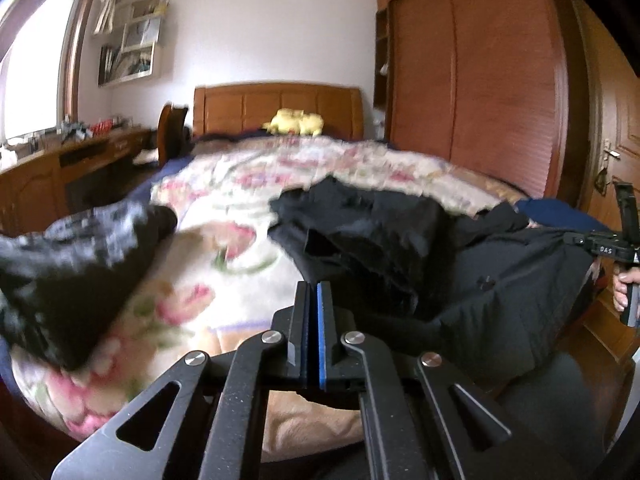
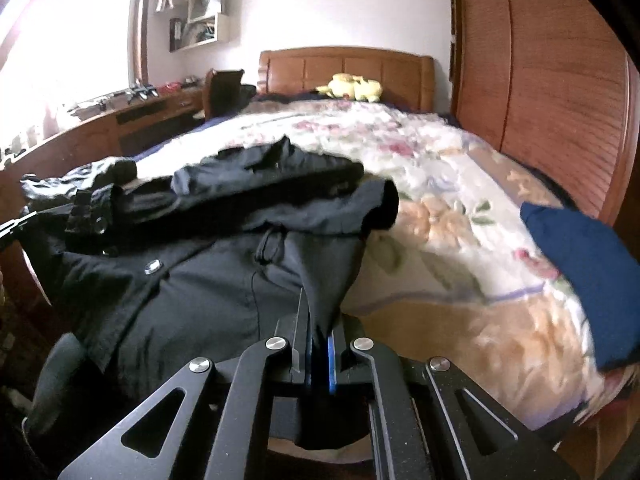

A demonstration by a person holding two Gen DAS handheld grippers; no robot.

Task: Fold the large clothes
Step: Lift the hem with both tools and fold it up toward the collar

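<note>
Left wrist view first: the left tongs (image 1: 314, 296) are pinched together, blue pads nearly touching, and I can't see any cloth between the tips, so they look closed on nothing. Just past them and off to the right is the black jacket (image 1: 460, 264), a big rumpled heap on the near end of the bed (image 1: 240, 216), which has a flowery blanket on it. The jacket's right edge is pulled out toward the right tongs (image 1: 588, 240), which poke in from the far right edge with a hand (image 1: 624, 288) on the grip. Another dark garment (image 1: 72, 256) sits on the near left of the bed, pretty blurred. Far end has the wooden headboard (image 1: 276, 108) and a yellow plush toy (image 1: 296, 122) in front of it. Big wooden wardrobe (image 1: 476, 80) on the right, a counter (image 1: 60, 152) along the left wall under the window.

Right wrist view: the right tongs (image 2: 316, 332) are clamped narrow on a fold of the black jacket (image 2: 224, 264), and the fabric runs up out of the tips in a taut ridge. The jacket spreads to the left and ahead, a metal snap (image 2: 153, 267) showing on it, and the far part is bunched up. A bit of the left tongs (image 2: 12, 228) shows at the left edge, right at the jacket's edge. A blue cloth (image 2: 588, 280) lies on the right side of the bed (image 2: 460, 216), apart from the jacket. Plush toy (image 2: 352, 86) is by the headboard (image 2: 344, 68) here too.
</note>
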